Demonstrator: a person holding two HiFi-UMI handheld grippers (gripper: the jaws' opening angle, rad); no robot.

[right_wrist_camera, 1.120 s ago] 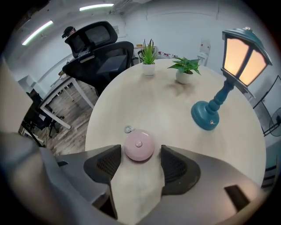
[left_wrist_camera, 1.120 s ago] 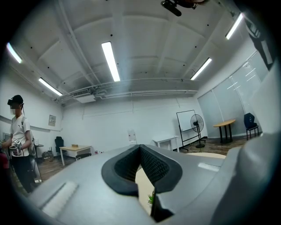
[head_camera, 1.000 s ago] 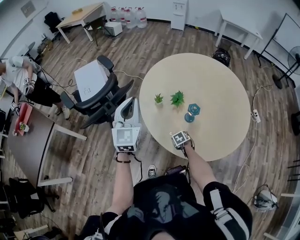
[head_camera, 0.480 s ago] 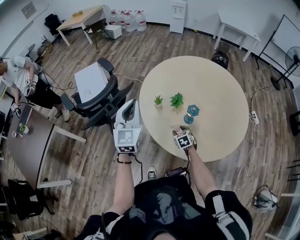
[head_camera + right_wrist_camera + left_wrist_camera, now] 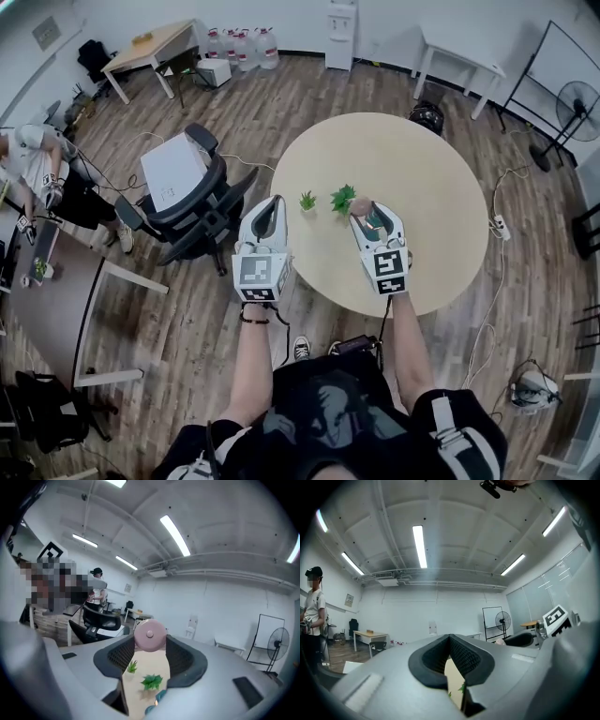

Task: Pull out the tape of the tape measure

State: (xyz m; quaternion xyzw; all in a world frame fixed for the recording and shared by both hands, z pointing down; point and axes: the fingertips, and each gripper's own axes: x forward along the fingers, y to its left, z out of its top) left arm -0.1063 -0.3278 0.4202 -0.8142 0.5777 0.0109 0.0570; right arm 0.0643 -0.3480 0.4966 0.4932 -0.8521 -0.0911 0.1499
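Observation:
A small round pink tape measure (image 5: 150, 635) sits between the pads of my right gripper (image 5: 150, 645), whose jaws have just been closing on it. No tape shows pulled out. In the head view this gripper (image 5: 365, 210) is raised level over the round beige table (image 5: 431, 169), with the pink case (image 5: 359, 205) at its tip. My left gripper (image 5: 266, 210) is held level beside it, past the table's left edge. Its jaws are shut with nothing between them (image 5: 451, 641). The right gripper's marker cube (image 5: 555, 617) shows at the right of the left gripper view.
Two small green plants (image 5: 307, 201) (image 5: 342, 199) and a teal object (image 5: 378, 221) stand on the table under the right gripper. An office chair (image 5: 187, 202) stands left of the table. A person (image 5: 28, 159) stands at a desk far left. Wood floor all round.
The right gripper has risen from the table's near edge and swung from pointing down to pointing level, carrying the pink tape measure. The left gripper has drifted slightly.

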